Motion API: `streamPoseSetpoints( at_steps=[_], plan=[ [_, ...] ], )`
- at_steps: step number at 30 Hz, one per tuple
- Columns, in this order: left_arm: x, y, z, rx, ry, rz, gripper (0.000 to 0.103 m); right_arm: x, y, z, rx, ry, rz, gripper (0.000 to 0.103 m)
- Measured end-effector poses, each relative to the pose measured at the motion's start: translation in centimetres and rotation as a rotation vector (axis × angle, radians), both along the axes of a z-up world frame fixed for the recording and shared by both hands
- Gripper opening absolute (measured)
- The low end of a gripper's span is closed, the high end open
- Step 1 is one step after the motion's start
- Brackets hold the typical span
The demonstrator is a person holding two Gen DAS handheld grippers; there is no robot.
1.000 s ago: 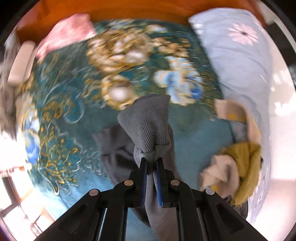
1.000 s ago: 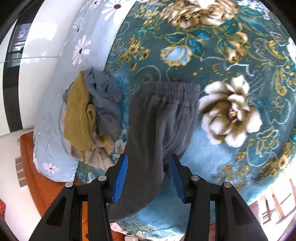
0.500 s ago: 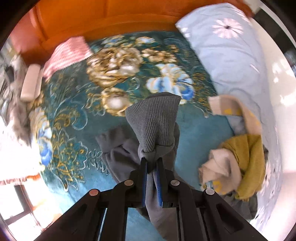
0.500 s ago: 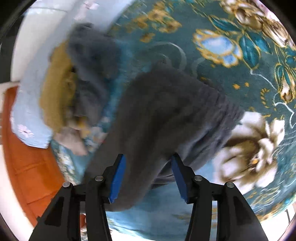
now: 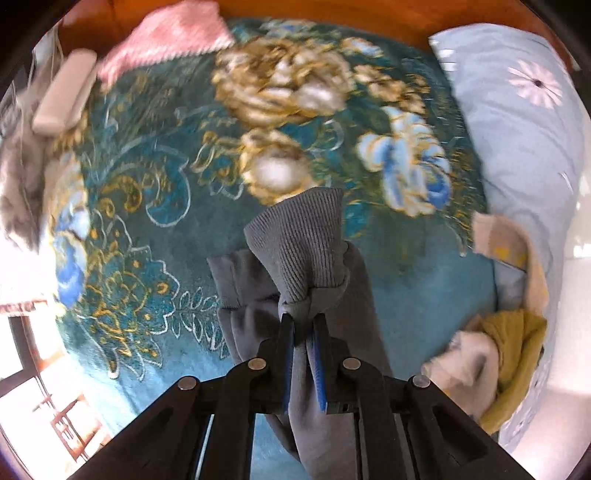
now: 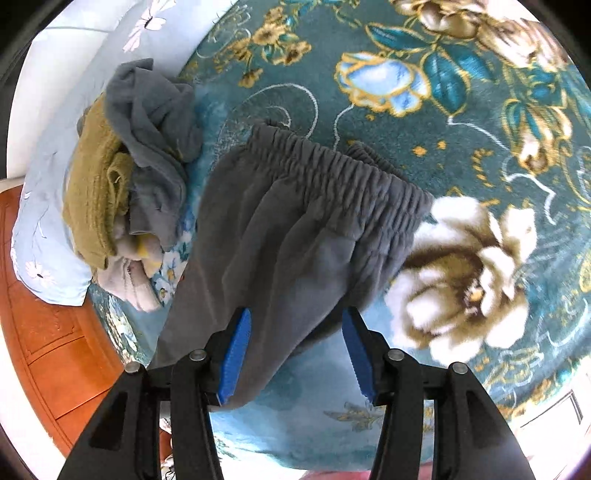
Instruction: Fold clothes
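Grey sweatpants (image 6: pixel 295 236), gathered elastic waistband

A teal plush blanket (image 5: pixel 177 229) patterned with gold, white and blue flowers covers the bed, with the orange-brown wooden headboard (image 5: pixel 332 11) running along its far edge in the left wrist view. A pale blue pillow with white and pink daisy prints (image 5: pixel 517 122) lies at the blanket's right side there, and a pink knitted cloth (image 5: pixel 166 40) sits at the far left corner beside a blurred beige oblong object (image 5: pixel 62 96). A window frame (image 5: pixel 33 354) shows bright at the lower left.
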State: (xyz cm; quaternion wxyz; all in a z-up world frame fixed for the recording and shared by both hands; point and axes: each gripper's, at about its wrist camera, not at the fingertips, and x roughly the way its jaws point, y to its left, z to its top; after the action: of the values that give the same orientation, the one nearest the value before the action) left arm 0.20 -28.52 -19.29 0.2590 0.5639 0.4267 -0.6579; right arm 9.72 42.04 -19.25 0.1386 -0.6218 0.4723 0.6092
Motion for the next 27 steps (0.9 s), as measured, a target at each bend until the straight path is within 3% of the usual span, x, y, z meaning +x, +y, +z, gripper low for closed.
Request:
streamPoseSetpoints(
  at_steps=[5,8,13,18,23,27],
  plan=[
    [0.0,-1.3,-4.4,0.040,-0.088,-0.039,0.014,0.2,-1.7,1.1,0.025,-0.041,-0.016,0.053],
    [0.5,-2.0,-7.0,0.071,-0.148,-0.049,0.023,-0.6,-3.1,1.7,0.040,-0.056,0.010,0.053],
    [1.5,-2.9,-9.3,0.098,-0.169,-0.056,0.056,-2.6,-5.8,2.7,0.061,-0.058,0.073,0.053],
    [2.5,-3.5,-10.9,0.185,-0.077,0.005,0.056,-4.2,-8.8,3.4,0.059,-0.052,0.133,0.053],
    [3.5,-2.9,-11.3,0.207,-0.013,0.073,0.054,-5.4,-11.3,4.5,0.069,-0.042,0.213,0.053],
    [4.3,-2.2,-11.3,0.212,0.030,0.125,0.038,-5.8,-11.7,5.8,0.085,-0.026,0.229,0.053]
  ],
)
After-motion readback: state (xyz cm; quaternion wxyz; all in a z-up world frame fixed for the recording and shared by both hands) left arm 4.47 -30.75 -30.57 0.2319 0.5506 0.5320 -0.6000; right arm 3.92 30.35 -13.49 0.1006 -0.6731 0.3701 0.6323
